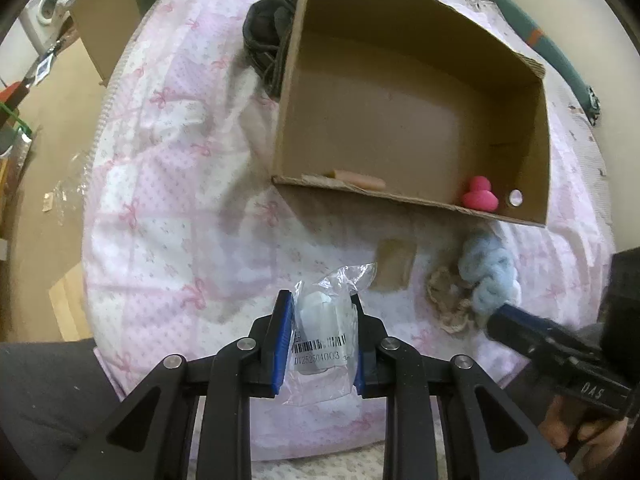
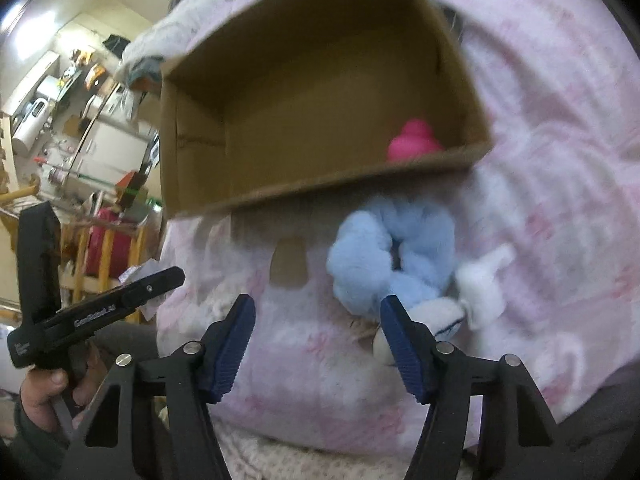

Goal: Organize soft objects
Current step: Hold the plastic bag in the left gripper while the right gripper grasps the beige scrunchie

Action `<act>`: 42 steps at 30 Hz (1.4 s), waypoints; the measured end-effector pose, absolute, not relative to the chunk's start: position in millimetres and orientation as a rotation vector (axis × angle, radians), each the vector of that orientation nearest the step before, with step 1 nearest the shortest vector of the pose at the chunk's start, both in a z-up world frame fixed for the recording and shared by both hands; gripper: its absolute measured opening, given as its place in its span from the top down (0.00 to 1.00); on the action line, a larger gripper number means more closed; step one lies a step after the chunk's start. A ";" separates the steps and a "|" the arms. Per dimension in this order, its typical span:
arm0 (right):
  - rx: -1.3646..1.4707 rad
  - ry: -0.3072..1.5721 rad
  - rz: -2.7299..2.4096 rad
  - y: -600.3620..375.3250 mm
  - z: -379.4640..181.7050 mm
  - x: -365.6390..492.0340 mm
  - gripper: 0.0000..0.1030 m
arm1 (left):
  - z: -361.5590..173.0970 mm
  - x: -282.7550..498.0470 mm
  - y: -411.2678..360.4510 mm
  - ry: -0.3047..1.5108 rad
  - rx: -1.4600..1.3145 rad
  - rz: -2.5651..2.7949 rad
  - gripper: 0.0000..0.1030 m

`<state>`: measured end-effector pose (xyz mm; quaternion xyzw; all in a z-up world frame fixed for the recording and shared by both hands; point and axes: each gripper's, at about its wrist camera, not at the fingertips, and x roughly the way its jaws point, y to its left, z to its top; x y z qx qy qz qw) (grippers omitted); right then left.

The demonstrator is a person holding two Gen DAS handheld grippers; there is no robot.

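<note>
Your left hand-held gripper (image 1: 320,312) pinches a clear bag (image 1: 326,334) nearest you over the bed (image 1: 168,208), your right hand-held gripper (image 2: 318,316) gapes empty before the blue scrunchie (image 2: 390,256), and beyond lies the box (image 1: 536,160) with a pink toy (image 1: 479,199) inside.

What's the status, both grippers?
Left gripper shut on bag. Right gripper open, near blue scrunchie. Box ahead, path clear.

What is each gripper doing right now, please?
Left gripper: shut on the plastic bag.
Right gripper: open, holding nothing, near the blue scrunchie.
</note>
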<state>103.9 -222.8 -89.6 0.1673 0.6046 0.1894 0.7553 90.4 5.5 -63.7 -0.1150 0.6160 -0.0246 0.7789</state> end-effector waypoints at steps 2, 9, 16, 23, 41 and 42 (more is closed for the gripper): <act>0.384 1.355 0.455 -215.9 -94.1 104.1 0.32 | -61.2 86.2 5.3 1.319 -0.253 -0.060 0.78; 0.333 1.437 0.614 -181.5 -103.9 92.3 0.32 | -63.2 91.0 16.2 1.322 -0.301 -0.065 0.78; 0.205 1.388 0.332 -197.9 -114.3 109.5 0.28 | -73.4 101.6 16.1 1.323 -0.316 -0.072 0.78; -0.004 1.367 0.267 -180.3 -125.5 116.8 0.06 | -80.5 105.8 8.8 1.334 -0.304 -0.073 0.78; 0.022 1.293 0.505 -154.1 -105.7 106.4 0.84 | -79.3 101.6 11.3 1.293 -0.274 -0.001 0.78; 0.056 1.263 0.534 -155.4 -95.1 104.0 0.84 | -77.7 100.8 12.3 1.285 -0.274 0.002 0.78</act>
